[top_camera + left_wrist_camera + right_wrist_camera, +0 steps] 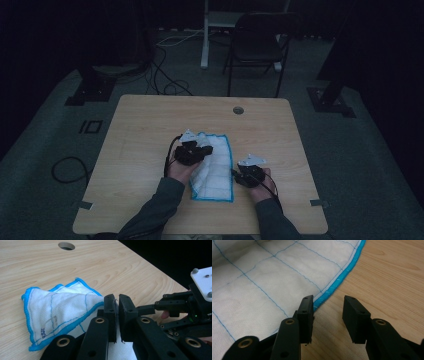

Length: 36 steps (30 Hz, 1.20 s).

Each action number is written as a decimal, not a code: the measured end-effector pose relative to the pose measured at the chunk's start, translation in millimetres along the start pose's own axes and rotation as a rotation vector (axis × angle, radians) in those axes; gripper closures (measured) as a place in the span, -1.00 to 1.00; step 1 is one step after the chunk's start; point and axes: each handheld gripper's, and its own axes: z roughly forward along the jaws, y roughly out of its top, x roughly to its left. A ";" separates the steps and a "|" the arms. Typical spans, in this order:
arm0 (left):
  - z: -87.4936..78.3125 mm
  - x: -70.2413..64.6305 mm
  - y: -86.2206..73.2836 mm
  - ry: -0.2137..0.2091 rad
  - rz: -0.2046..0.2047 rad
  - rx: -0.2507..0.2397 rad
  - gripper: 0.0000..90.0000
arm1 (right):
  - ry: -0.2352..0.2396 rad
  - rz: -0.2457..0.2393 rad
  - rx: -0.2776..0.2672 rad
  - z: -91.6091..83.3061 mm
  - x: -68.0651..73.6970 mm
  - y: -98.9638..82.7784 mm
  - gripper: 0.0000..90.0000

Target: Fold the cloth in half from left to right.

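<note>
On a light wooden table [150,120], a white cloth [215,170] with a bright blue stitched border and a grid of thin blue stitching is lying near the person's edge, between the two hand-held grippers. Part of it is lying flat, while its left side is being drawn up and folded over toward the middle, so the blue hem is showing in doubled layers in the left gripper view.

Over that raised side, the left gripper [196,150] is sitting with its black jaws nearly pressed together, only a thin slit showing between them, and cloth is gathered right at and below their inner faces; a few white fibres are clinging to the pads, and the jaws are clamping a fold of the fabric.

Just beside the cloth's right edge, the right gripper [245,176] is resting low over the table, its jaws standing well apart and gripping nothing. In the right gripper view, its left finger [305,315] is hanging over the blue hem of the cloth [274,277], while the other finger is hanging over bare wood; whether either is touching the surface cannot be told.
</note>
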 end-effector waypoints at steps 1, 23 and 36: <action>1.0 -0.5 0.2 -0.002 0.002 0.001 0.91 | 0.000 -0.001 0.000 0.0 0.0 0.0 0.36; 30.3 -9.6 -4.2 -0.015 0.047 0.068 0.91 | -0.011 0.028 -0.009 -5.7 -8.3 -1.3 0.35; 49.9 -13.5 -10.9 -0.022 0.056 0.119 0.91 | -0.024 0.062 -0.021 -11.1 -17.3 -3.5 0.35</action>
